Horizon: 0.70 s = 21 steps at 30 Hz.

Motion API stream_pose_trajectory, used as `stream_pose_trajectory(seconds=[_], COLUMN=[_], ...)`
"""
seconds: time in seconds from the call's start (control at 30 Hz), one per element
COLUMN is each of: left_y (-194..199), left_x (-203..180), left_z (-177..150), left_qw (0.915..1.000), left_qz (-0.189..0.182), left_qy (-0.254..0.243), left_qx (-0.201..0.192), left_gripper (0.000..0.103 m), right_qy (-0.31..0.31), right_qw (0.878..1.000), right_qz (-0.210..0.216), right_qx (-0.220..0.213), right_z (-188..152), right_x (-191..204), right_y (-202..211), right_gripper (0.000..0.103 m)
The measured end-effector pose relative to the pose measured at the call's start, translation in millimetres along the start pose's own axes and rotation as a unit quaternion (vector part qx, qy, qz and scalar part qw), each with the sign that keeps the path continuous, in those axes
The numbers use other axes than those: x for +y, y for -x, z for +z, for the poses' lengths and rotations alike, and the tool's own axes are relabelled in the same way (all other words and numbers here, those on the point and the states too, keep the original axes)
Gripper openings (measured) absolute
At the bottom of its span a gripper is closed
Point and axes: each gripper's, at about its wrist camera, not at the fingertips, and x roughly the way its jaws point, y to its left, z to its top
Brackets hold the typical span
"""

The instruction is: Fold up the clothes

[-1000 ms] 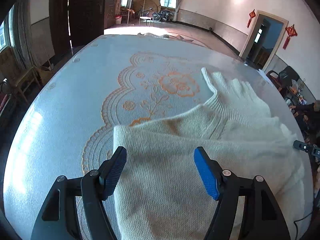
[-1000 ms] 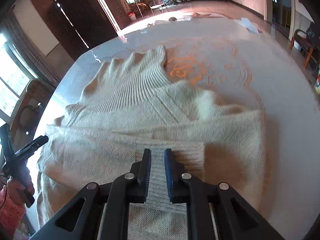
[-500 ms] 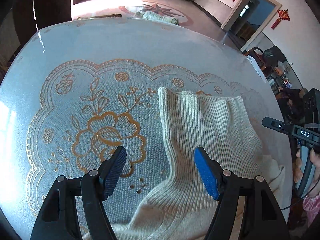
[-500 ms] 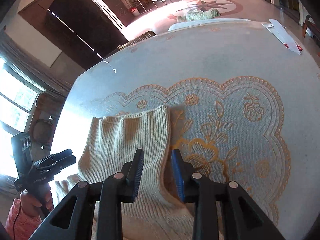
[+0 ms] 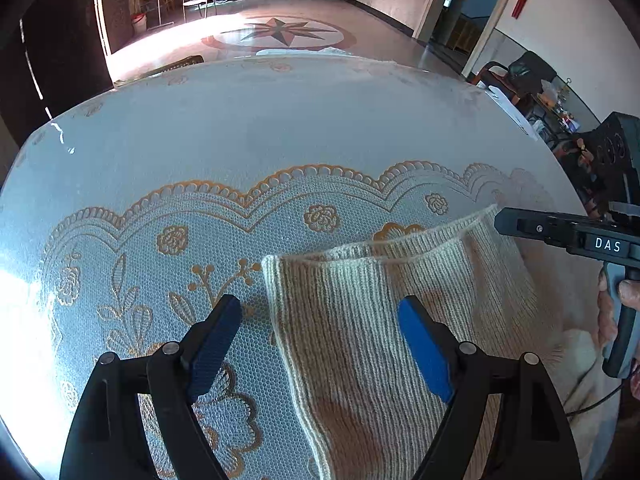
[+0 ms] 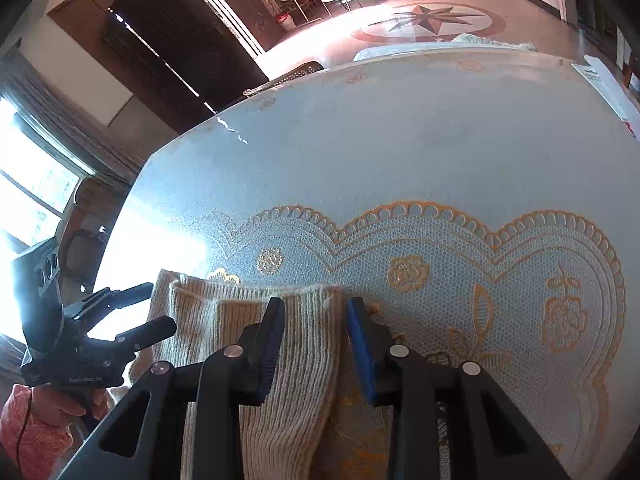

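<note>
A cream ribbed knit sweater (image 5: 380, 320) lies on the table, its ribbed hem end towards the table's middle. My left gripper (image 5: 320, 344) is open above one corner of that hem, its jaws wide apart. In the right wrist view the same sweater (image 6: 296, 344) lies under my right gripper (image 6: 314, 344), which is open with its jaws straddling the hem's other corner, holding nothing. Each gripper also shows in the other's view: the right one (image 5: 568, 236) at the right, the left one (image 6: 104, 336) at the left.
The table (image 5: 280, 132) has a pale blue cloth with orange lace flower patterns. A white paper (image 6: 608, 88) lies near its far right edge. Beyond are a tiled floor with a star pattern, chairs, a dark door and a doorway.
Both grippers have moved forward along the sweater from its folded body to the ribbed hem end. The right gripper, shut a second ago, has opened. The left has stayed open.
</note>
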Motion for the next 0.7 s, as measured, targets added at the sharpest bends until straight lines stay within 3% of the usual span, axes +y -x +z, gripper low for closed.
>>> stream_pose_trajectory(seconds=[0.03,0.07,0.1,0.13,0.17,0.23,0.4,0.57,0.7], left_y=[-1.3,-1.7,-2.2,-2.2,-2.2,-0.2,30.0,93.8,146.9], left_x=[-3.5,-4.1,-4.6,-0.9,2.8,9.7,4.9,9.5,-0.7], left_z=[-0.1,-0.2,-0.3,0.1,0.6,-1.5,-12.5,-38.9,-75.8], left_qw=[0.9999,0.9998,0.9996,0.9997,0.9988,0.9966,0.9942,0.9839,0.9757], left_qz=[0.005,0.004,0.004,-0.02,-0.044,-0.066,-0.084,-0.128,-0.154], left_qy=[-0.008,-0.014,-0.02,-0.001,0.017,0.048,0.038,0.046,0.025], left_qx=[-0.005,-0.012,-0.02,-0.017,-0.014,-0.014,-0.056,-0.116,-0.154], left_gripper=[0.078,0.074,0.054,0.027,0.019,0.015,0.013,0.013,0.013], right_qy=[0.008,0.007,0.004,-0.003,-0.011,-0.02,-0.02,-0.011,0.001], right_qw=[1.0,1.0,1.0,1.0,1.0,1.0,0.998,0.995,0.991], right_qz=[-0.015,-0.014,-0.012,-0.006,0.001,0.017,0.049,0.084,0.107], right_qx=[0.003,0.006,0.008,0.005,0.003,-0.008,-0.031,-0.053,-0.075], right_z=[0.1,-0.7,-1.7,-3.9,-6.2,-10.7,-23.0,-47.5,-88.6], right_x=[3.3,4.4,5.2,4.8,4.4,5.0,15.9,35.6,51.6], right_y=[-2.1,-3.1,-3.7,-2.2,-0.7,5.3,37.8,87.2,136.5], right_gripper=[0.008,0.006,0.005,0.004,0.004,0.004,0.004,0.004,0.004])
